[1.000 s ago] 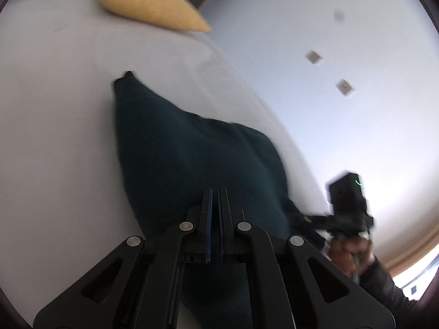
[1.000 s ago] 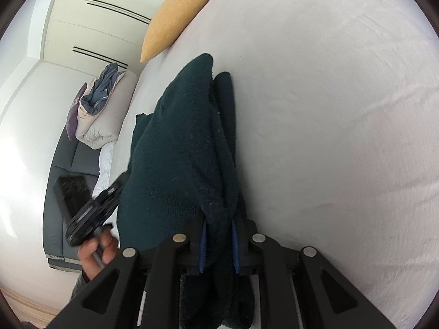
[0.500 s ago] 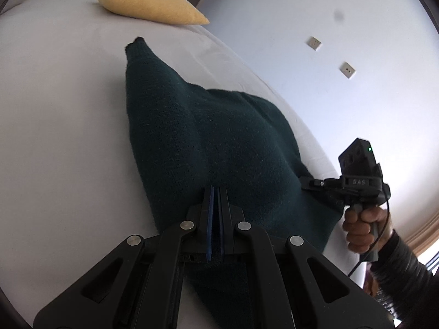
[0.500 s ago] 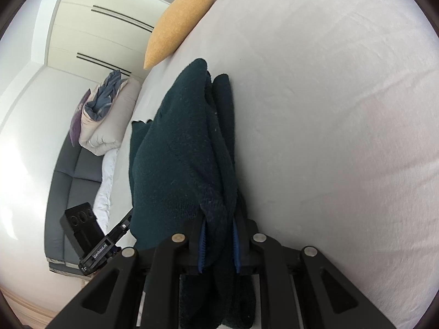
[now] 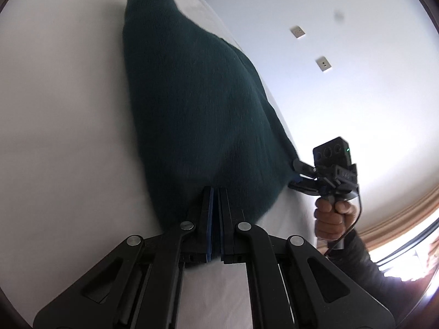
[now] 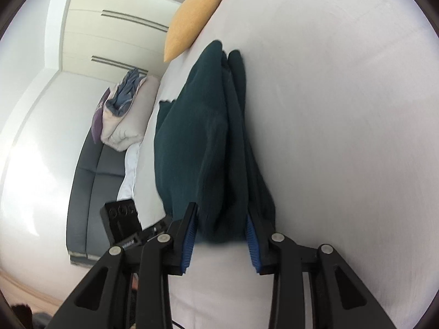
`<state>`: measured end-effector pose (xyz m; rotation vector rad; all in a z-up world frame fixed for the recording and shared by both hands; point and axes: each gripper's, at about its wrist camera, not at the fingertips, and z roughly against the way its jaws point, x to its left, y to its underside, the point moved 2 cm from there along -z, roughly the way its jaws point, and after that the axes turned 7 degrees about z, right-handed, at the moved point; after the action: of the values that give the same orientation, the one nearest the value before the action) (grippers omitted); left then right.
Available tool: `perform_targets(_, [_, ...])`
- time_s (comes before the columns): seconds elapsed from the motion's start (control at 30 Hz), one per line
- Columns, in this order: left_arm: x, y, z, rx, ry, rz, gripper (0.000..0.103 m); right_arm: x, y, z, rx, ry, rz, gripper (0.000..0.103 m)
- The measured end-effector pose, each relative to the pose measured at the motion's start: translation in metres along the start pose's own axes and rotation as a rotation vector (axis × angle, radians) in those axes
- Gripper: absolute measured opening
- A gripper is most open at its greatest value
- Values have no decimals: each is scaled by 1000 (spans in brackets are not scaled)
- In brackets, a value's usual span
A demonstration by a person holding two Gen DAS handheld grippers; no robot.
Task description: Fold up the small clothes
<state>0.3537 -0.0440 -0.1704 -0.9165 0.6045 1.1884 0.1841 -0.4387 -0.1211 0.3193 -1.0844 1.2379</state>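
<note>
Left-wrist and right-wrist views of a dark green knitted garment (image 5: 197,104) lying folded lengthwise on a white bed sheet (image 5: 60,137), its far end reaching toward a mustard-yellow cushion (image 6: 193,19) at the head of the bed. The left gripper (image 5: 215,192) has its blue-padded jaws pressed together on the near edge of the garment, a thin fold of knit pinched between them. The right gripper (image 6: 221,218) has just been opening: its jaws stand apart, and the bunched near corner of the garment lies between the ribbed blue pads (image 6: 189,235) without being squeezed (the fabric sags onto the sheet on its own). In the left-wrist view the right gripper (image 5: 297,176) appears at the garment's right corner, carried by the person's hand (image 5: 333,219) in a dark sleeve. Beyond the bed, the right-wrist view shows a grey sofa (image 6: 90,181) bearing a heap of pale bedding (image 6: 123,115), and cream wardrobe doors (image 6: 109,27).
</note>
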Motion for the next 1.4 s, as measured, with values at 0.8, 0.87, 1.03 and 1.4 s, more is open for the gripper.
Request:
perform_targets(0.8, [19, -133, -23, -118, -114, 186, 99, 9, -100, -43, 21, 101, -15, 78])
perform_targets(0.87, [20, -138, -36, -104, -144, 187, 87, 11, -101, -49, 36, 100, 2, 68])
perform_targets(1.03, [18, -145, -52, -64, -189, 186, 54, 9, -94, -63, 106, 167, 40, 43])
perform_targets(1.4, [-27, -143, -55, -95, -390, 60, 35, 67, -87, -49, 56, 395, 177, 24])
